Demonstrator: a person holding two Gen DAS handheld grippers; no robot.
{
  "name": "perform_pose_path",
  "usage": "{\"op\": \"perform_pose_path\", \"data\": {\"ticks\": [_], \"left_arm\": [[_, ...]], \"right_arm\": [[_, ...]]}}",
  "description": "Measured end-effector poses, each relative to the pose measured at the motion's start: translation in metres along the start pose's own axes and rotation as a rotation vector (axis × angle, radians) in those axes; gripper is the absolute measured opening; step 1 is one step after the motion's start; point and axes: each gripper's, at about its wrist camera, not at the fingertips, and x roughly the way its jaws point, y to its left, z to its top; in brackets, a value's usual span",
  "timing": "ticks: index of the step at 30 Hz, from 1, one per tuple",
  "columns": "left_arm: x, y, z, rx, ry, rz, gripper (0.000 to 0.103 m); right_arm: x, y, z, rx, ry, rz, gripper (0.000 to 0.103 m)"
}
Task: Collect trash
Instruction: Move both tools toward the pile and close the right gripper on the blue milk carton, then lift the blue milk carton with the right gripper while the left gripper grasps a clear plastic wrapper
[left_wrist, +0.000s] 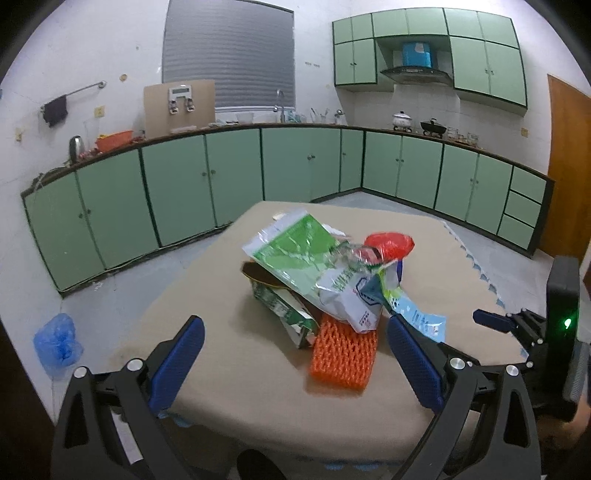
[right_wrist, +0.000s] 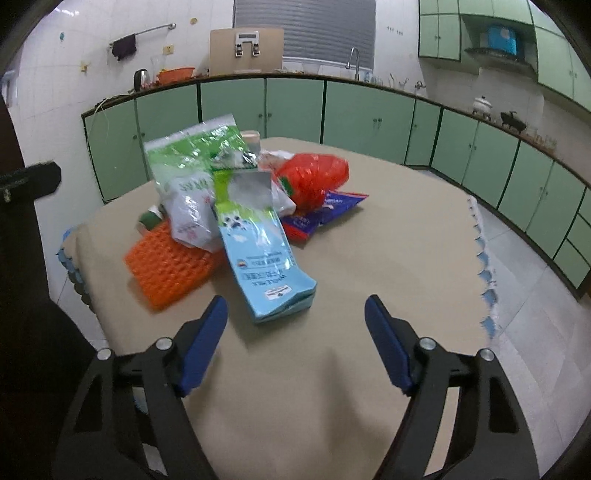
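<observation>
Grippers, left and right, are hovering wide open near trash; right should be closing on the near carton edge.

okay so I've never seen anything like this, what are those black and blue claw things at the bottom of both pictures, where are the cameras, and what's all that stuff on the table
Those claws are two hand-held grippers; a person carries one in each hand. Each has a wide-angle camera looking forward along its two blue-padded fingers, so one picture comes from the left gripper and the other from the right gripper. Both are open and hold nothing.

They hover over a table with a beige cover, in a kitchen with green cabinets. On it lies a pile of trash: an orange foam net, a light blue milk pouch, a green and white bag, a red bag and other wrappers. A blue bag sits on the floor to the left.
</observation>
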Motion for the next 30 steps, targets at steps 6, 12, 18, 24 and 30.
{"op": "perform_pose_path", "data": {"ticks": [6,12,18,24,30], "left_arm": [[0.039,-0.002,-0.013,0.037,0.020,-0.018,0.097],[0.052,0.003,-0.024,0.045,0.014,-0.037,0.096],[0.055,0.004,-0.029,0.046,0.013,-0.052,0.087],[0.059,0.007,-0.029,0.038,0.031,-0.054,0.078],[0.049,0.003,-0.020,0.041,0.000,-0.057,0.078]], "right_arm": [[0.016,0.002,0.000,-0.010,0.012,0.017,0.072],[0.027,0.005,0.005,-0.025,0.017,0.037,0.064],[0.034,0.006,0.006,-0.030,0.041,0.061,0.050],[0.025,0.003,0.001,-0.019,0.025,0.085,0.048],[0.001,0.003,-0.006,-0.001,0.008,0.116,0.046]]}}
